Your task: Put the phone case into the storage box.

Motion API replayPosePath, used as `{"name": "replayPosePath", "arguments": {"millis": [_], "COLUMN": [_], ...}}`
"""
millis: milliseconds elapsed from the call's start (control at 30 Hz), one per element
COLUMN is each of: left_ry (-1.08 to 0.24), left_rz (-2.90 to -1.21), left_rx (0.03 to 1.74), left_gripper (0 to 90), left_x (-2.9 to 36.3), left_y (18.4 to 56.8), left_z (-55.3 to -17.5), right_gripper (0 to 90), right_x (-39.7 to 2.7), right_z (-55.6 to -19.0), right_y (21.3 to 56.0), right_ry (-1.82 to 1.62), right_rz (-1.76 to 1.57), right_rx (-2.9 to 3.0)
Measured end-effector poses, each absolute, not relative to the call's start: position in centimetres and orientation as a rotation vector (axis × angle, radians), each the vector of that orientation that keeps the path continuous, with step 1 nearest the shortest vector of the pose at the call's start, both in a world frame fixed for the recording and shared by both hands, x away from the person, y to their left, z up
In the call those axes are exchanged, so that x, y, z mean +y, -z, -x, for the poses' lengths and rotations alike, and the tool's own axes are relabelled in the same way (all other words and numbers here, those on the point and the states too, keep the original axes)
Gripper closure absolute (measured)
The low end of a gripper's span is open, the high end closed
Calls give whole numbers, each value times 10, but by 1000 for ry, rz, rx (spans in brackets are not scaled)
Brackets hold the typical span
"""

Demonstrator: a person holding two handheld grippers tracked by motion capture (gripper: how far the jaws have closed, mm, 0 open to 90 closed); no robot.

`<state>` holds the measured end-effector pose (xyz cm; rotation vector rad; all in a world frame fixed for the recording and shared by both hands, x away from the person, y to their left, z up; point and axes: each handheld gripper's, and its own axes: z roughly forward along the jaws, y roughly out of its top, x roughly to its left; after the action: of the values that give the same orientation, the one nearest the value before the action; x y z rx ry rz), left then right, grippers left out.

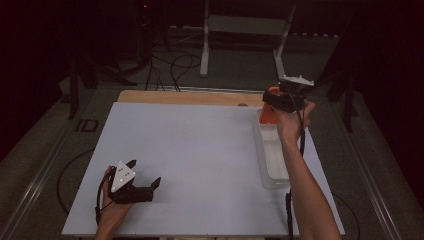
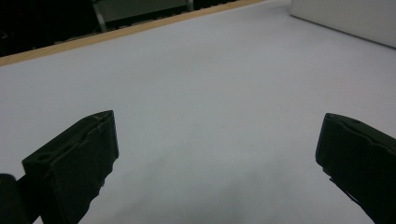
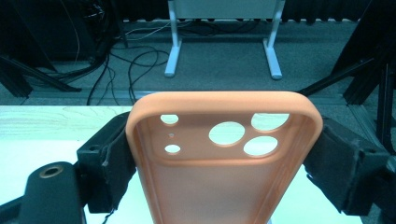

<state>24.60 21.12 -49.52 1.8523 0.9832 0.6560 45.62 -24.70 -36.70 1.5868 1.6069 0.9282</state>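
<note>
An orange phone case (image 3: 224, 158) with camera cut-outs is clamped between the jaws of my right gripper (image 3: 224, 168), held flat with its inside facing up. In the high view the right gripper (image 1: 278, 100) holds the orange phone case (image 1: 266, 114) raised over the far end of a clear plastic tray (image 1: 272, 172) at the table's right side. My left gripper (image 1: 145, 175) rests low over the white table (image 1: 200, 150) near the front left, jaws wide apart with nothing between them. In its own view the left gripper (image 2: 215, 158) frames bare white surface.
The tray's pale wall (image 2: 345, 18) shows at the upper right of the left gripper view. A wooden strip (image 1: 190, 96) runs along the table's far edge. Beyond it are metal stand legs (image 1: 205, 40) and cables (image 1: 175, 65) on the floor.
</note>
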Motion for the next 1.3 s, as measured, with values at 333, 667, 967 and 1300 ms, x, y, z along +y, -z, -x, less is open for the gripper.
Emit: {"name": "replayPosePath", "arguments": {"millis": [333,667,967,1300], "left_ry": [-654,-655,-655,-655], "left_rz": [-1853,-1856,-1856,-1852], "left_rx": [983,982,982,983], "left_gripper": [0,0,0,0], "left_x": [211,211,211,211], "left_y": [495,496,496,495], "left_z": [-246,-246,-246,-246], "right_gripper": [163,163,163,162], "right_x": [-249,-251,-249,-247], "right_z": [-457,-458,-460,-460], "right_y": [374,380,384,389], "right_ry": [-915,-909,-904,-900], "right_rz": [-1600,-1612,-1615,-1613], "right_rx": [1606,1611,1619,1629]}}
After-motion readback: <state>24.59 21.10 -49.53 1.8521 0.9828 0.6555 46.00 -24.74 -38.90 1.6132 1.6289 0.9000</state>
